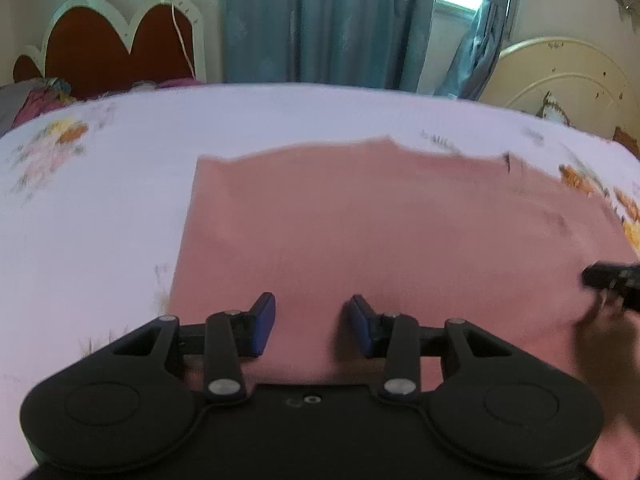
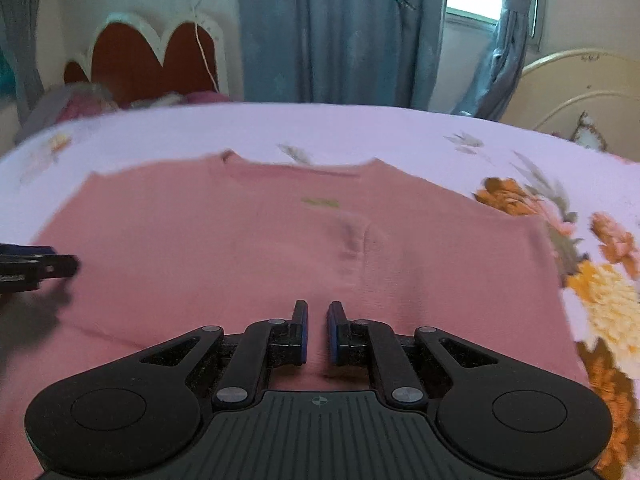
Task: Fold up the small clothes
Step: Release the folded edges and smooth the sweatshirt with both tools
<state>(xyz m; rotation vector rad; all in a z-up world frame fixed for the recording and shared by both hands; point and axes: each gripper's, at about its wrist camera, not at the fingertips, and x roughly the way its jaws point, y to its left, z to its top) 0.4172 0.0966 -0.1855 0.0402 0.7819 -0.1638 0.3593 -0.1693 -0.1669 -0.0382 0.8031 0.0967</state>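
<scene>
A pink garment (image 1: 360, 232) lies flat on the bed, neckline at the far side; it also shows in the right wrist view (image 2: 248, 248). My left gripper (image 1: 312, 320) is open and empty, just above the garment's near left part. My right gripper (image 2: 318, 328) hovers over the garment's near middle with its jaws a narrow gap apart and nothing between them. The right gripper's tip shows at the right edge of the left wrist view (image 1: 612, 280). The left gripper's tip shows at the left edge of the right wrist view (image 2: 36, 266).
The bed has a pale lilac sheet (image 1: 100, 208) with orange flower prints (image 2: 600, 292). A red headboard (image 1: 112, 48) and piled clothes (image 1: 36, 100) are at the far left. Teal curtains (image 1: 320, 20) and a cream headboard (image 1: 560, 76) stand behind.
</scene>
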